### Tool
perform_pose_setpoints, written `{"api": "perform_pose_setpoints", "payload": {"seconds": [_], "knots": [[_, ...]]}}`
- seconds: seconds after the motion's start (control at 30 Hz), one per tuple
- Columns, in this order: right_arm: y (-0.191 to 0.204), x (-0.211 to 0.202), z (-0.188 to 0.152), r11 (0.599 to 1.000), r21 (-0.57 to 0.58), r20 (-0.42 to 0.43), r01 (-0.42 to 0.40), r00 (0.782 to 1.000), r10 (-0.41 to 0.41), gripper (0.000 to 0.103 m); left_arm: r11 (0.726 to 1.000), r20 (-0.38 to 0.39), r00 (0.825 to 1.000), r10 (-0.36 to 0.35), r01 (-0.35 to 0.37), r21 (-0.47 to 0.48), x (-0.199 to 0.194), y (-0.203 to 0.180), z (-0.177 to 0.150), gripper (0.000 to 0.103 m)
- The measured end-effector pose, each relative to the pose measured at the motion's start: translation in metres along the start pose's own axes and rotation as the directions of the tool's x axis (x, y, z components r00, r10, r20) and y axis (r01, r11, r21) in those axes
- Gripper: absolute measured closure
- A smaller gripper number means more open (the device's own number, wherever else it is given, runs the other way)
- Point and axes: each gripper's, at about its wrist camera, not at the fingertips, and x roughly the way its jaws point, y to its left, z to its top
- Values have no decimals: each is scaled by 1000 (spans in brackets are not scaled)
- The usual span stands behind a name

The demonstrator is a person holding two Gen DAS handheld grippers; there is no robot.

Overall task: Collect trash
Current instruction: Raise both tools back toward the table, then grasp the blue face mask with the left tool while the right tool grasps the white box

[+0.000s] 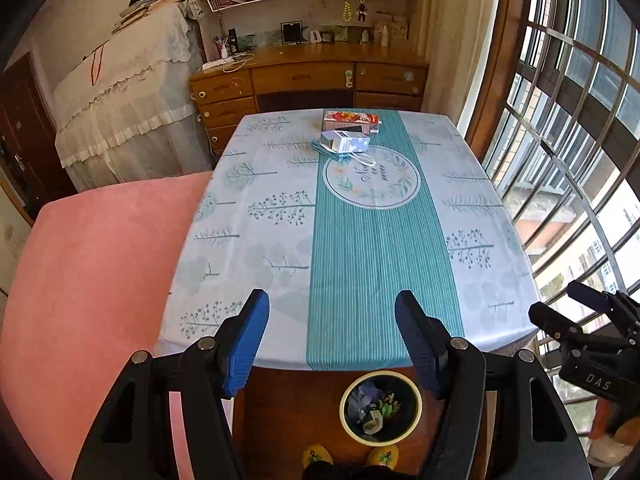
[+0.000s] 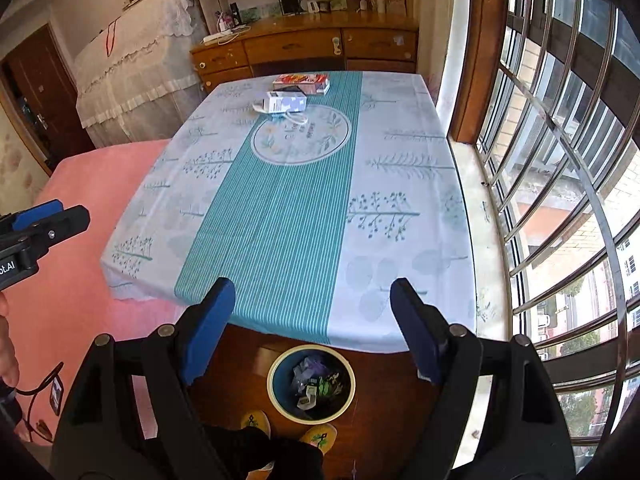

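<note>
With both my left gripper (image 1: 332, 344) and right gripper (image 2: 312, 332) spread wide and empty, I'd reach to the table's far end for the white box (image 1: 346, 142) and red carton (image 1: 352, 120) — gripping squarely — then drop them in the bin (image 1: 380, 408) at my feet.

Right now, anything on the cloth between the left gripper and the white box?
Nothing: in the left wrist view only bare tablecloth runs from the open left gripper to the white box at the far end.

Lay at table's far end: white-purple carton (image 1: 346, 141) on its side, red box (image 1: 352, 121) behind; bin (image 1: 380, 406) below, part-filled.
</note>
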Motion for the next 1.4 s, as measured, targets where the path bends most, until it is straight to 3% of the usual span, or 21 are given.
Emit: {"api": "perform_pose_setpoints", "payload": {"seconds": [0.17, 0.43, 0.63, 0.87, 1.0, 1.13, 1.3, 1.4], "knots": [[-15, 16, 45, 999, 48, 14, -14, 1000, 13, 29, 998, 32, 998, 54, -54, 19, 7, 12, 45, 36], [-6, 70, 138, 996, 82, 47, 18, 999, -22, 31, 998, 47, 998, 37, -39, 52, 65, 57, 142, 36], [18, 143, 219, 987, 157, 27, 41, 999, -46, 31, 994, 32, 999, -13, 10, 111, 153, 92, 233, 36], [40, 277, 293, 946, 321, -81, 41, 997, -16, 31, 987, -54, 996, -69, 76, 142, 285, 127, 316, 49], [53, 350, 316, 913, 405, -136, 42, 991, 15, 31, 984, -111, 990, -90, 106, 141, 350, 137, 339, 53], [63, 404, 329, 900, 429, -177, 80, 984, -3, 30, 980, -148, 982, -115, 137, 145, 394, 140, 350, 53], [72, 448, 334, 893, 430, -238, 135, 971, -32, 30, 977, -179, 974, -141, 166, 132, 421, 139, 348, 53], [80, 471, 334, 895, 396, -295, 204, 952, -86, 30, 975, -197, 967, -162, 188, 120, 432, 140, 346, 53]]}}
